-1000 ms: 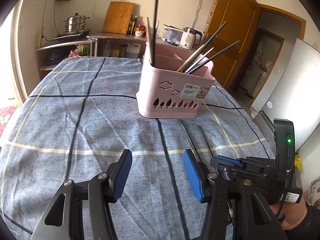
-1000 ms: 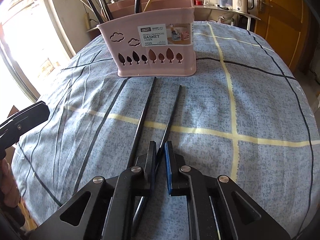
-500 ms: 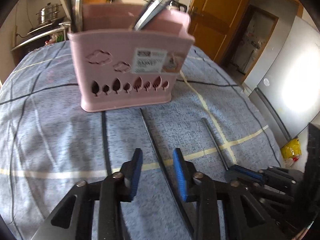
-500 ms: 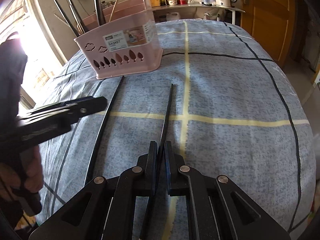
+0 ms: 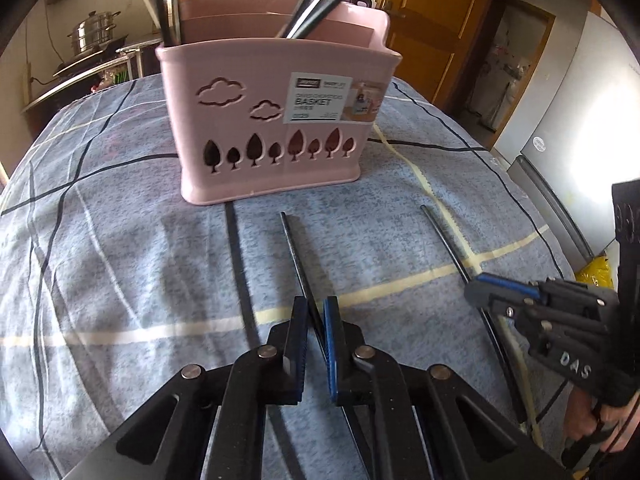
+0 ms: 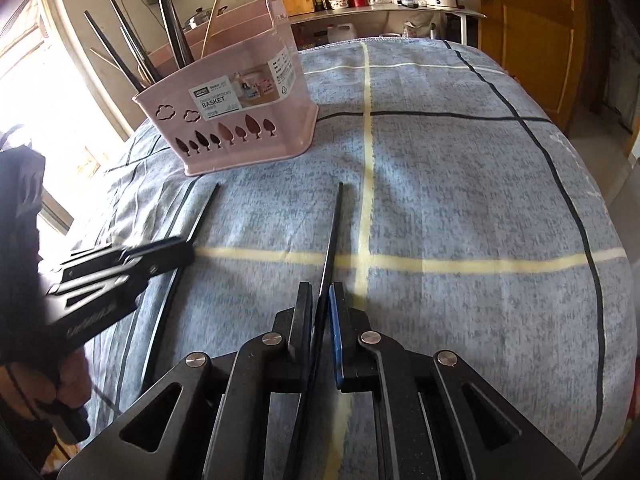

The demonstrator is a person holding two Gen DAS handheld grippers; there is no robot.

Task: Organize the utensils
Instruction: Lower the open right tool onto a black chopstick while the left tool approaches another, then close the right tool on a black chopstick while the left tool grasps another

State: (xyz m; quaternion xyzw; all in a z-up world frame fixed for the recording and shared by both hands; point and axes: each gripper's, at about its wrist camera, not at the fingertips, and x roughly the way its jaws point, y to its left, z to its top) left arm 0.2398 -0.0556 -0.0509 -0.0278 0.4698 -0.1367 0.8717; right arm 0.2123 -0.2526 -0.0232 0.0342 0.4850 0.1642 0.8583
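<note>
Two black chopsticks [image 5: 294, 248] [image 5: 444, 238] on the cloth, one pink basket [image 5: 272, 128], two tools [image 5: 316, 312] [image 6: 320, 300].

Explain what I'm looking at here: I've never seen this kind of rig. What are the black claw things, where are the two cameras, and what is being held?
There is no robot. A person holds a two-finger gripper in each hand, and a fisheye camera on each gripper looks forward along its fingers.

The left wrist view shows the left gripper at the bottom, closed on a black chopstick that lies on the blue checked tablecloth. At that picture's right edge is the other tool.

The right wrist view shows the right gripper closed on the second black chopstick, also lying on the cloth. The left tool appears at that picture's left edge.

Behind both chopsticks stands a pink basket, already holding several chopsticks. Whether either chopstick is lifted off the cloth yet, I cannot tell.
</note>
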